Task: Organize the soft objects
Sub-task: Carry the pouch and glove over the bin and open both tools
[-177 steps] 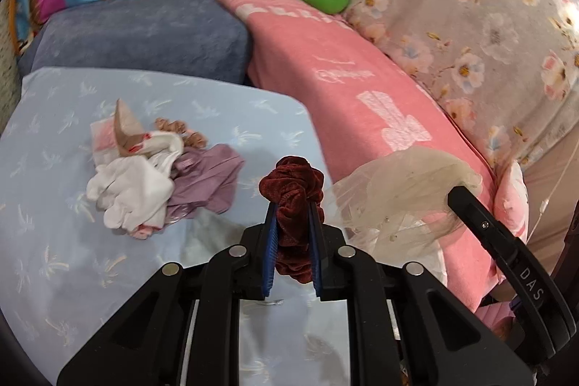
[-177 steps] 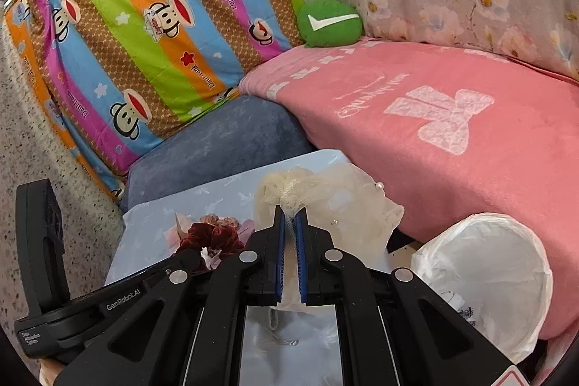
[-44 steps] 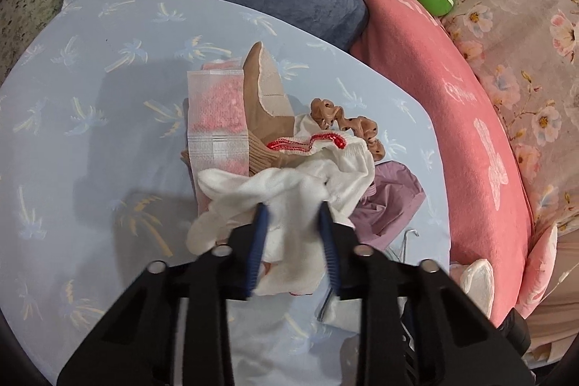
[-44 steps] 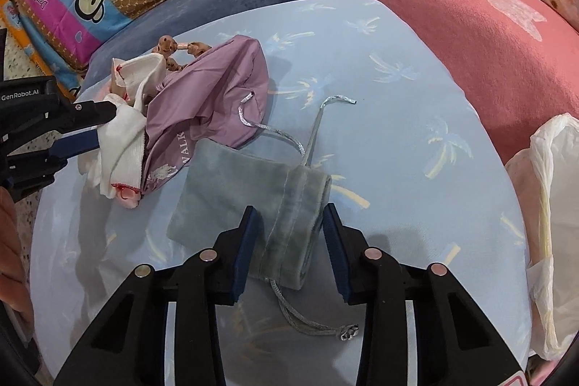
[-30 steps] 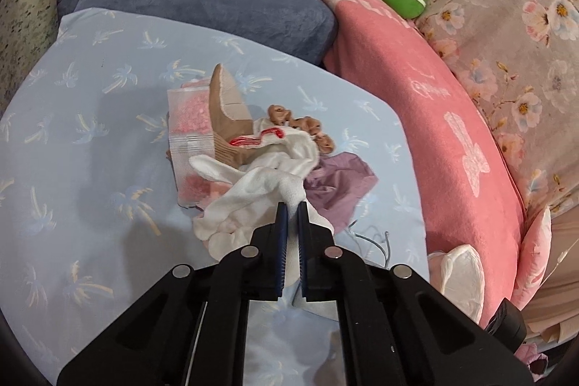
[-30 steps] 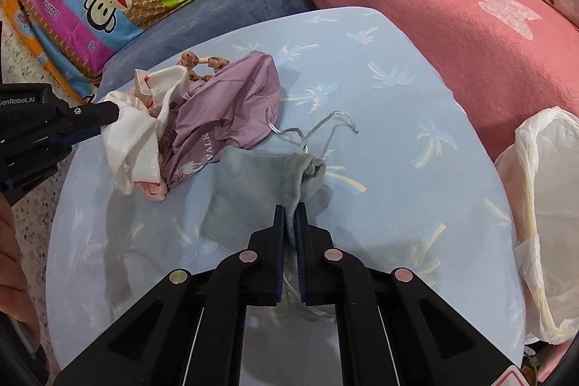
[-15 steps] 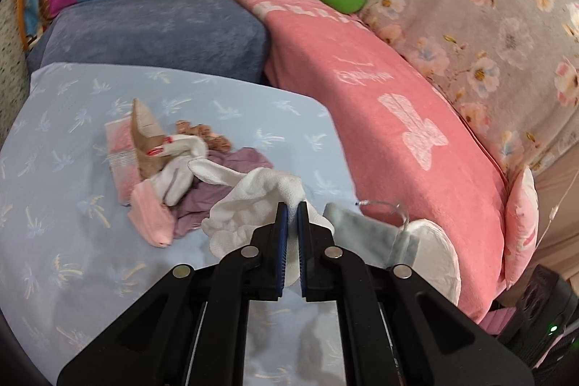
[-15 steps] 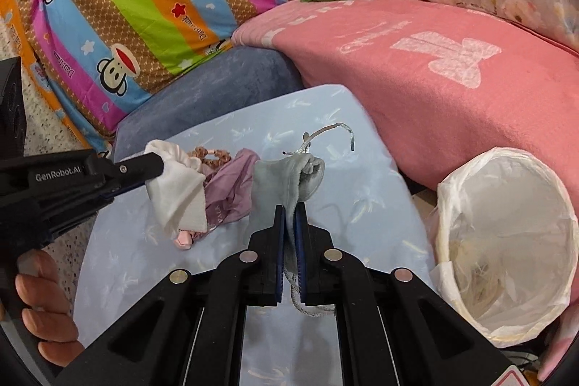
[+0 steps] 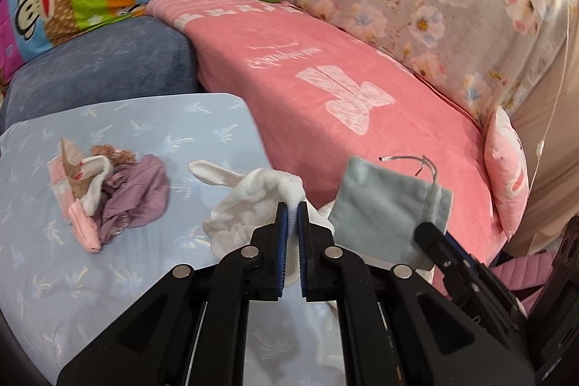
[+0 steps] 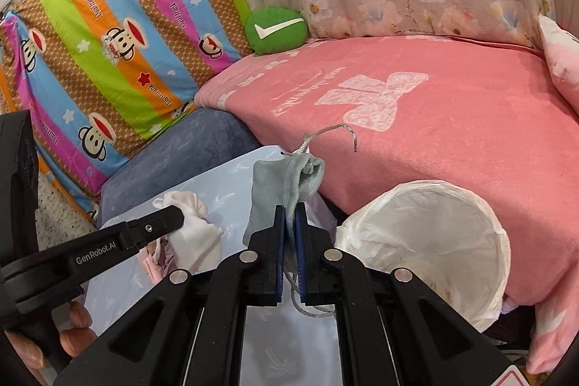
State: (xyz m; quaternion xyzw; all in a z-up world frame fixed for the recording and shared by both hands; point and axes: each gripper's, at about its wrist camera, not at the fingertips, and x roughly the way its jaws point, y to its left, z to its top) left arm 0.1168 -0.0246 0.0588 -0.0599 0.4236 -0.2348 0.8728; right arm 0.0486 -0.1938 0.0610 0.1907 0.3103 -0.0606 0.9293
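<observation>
A crumpled white cloth glove (image 9: 253, 205) is held lifted off the pale blue surface, its fingers pointing toward 10 o'clock in the left wrist view. At its 3 o'clock, a grey-green velvet drawstring pouch (image 9: 387, 205) is held aloft, its silver cord sticking up toward 12 o'clock. Well apart, at 9 o'clock, a small heap is seen lying on the surface: a mauve fabric bag (image 9: 137, 201), a pink sock (image 9: 85, 230), a white sock, tan items.
</observation>
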